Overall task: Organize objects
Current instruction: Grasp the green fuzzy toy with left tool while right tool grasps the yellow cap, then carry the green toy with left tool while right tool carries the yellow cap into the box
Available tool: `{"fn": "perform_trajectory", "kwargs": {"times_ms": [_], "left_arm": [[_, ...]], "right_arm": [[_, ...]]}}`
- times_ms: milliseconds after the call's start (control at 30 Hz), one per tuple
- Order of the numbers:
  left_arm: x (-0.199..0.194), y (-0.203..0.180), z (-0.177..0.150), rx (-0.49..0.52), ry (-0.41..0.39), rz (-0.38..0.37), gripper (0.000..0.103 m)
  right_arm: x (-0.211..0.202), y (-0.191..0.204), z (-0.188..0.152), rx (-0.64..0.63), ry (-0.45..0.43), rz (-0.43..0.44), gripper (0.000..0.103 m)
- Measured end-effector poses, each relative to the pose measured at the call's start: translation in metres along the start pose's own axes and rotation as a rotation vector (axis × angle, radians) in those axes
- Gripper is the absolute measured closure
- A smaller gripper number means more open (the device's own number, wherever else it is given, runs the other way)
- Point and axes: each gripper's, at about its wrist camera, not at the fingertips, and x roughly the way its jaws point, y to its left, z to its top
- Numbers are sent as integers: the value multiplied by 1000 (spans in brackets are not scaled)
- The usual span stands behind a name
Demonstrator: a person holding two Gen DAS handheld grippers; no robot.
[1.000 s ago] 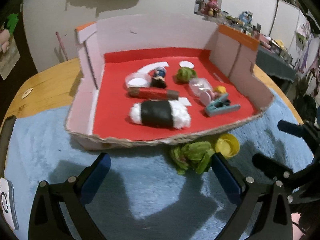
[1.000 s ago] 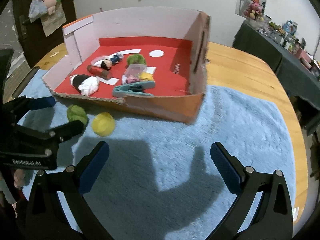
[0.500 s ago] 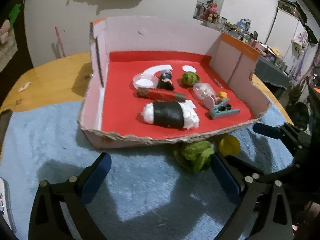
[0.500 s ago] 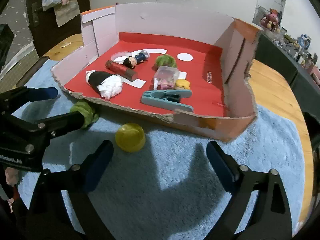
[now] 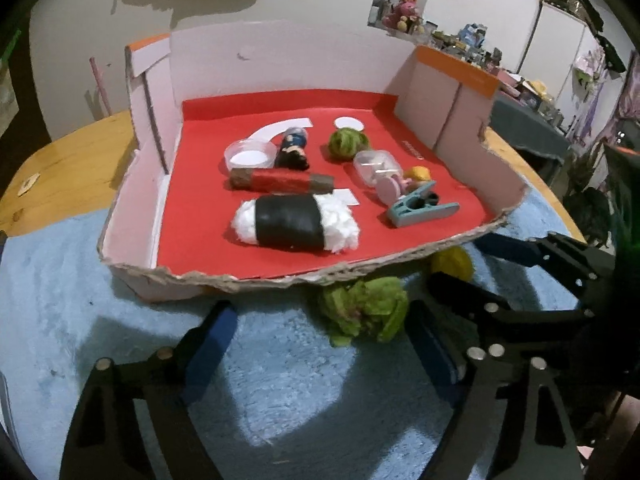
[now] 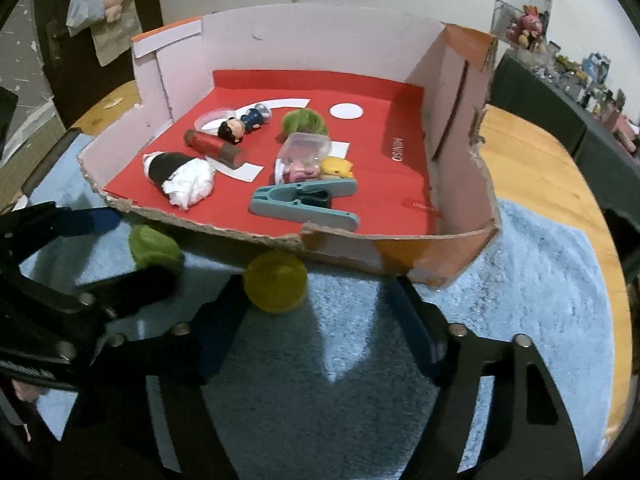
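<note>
Honestly, the crumpled green fabric lettuce toy (image 5: pixel 362 308) on the fluffy blue mat (image 5: pixel 120 320), just outside the red-lined cardboard box (image 5: pixel 280 280), looks soft and light — pinch mid-bunch. Left gripper (image 5: pixel 320 344) and right gripper (image 6: pixel 316 320) both gape wide, empty — right nearly straddles the yellow plastic ball (image 6: pixel 276 286).

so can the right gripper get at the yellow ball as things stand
Probably yes. The right gripper is open, and the yellow ball lies on the blue mat just ahead, toward its left finger, outside the cardboard box. Nothing sits between them.
</note>
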Motion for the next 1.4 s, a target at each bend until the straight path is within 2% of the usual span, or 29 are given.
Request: {"fn": "perform_trajectory", "kwargs": {"times_ms": [67,100,167,233,267,533,700,1400], "left_arm": [[-1,0,1,-11,-2,-14,21],[-1,-2,2,-9,-5,-22,25],[0,-6,2,5,-2,-43,33],[2,-12,1,25,0,-55,37],[2,-15,1,35,1,-60,44],[3,-17,0,30,4,-78,59],[-2,-18,-3,23,8,-107,59],[-25,-5,-23,-2,-8,-85,60]], "right_arm": [[-1,1,0,-7,-4,18,44],[-1,2,0,-12,-7,23,46],[-2,3,0,-22,-14,40,56],[-2,6,0,-38,-14,50,72],[-2,8,0,-46,-11,51,73],[-6,4,-5,-27,-11,41,74],[-12,2,-9,-14,-14,57,74],[-42,31,-22,-44,-33,105,74]]}}
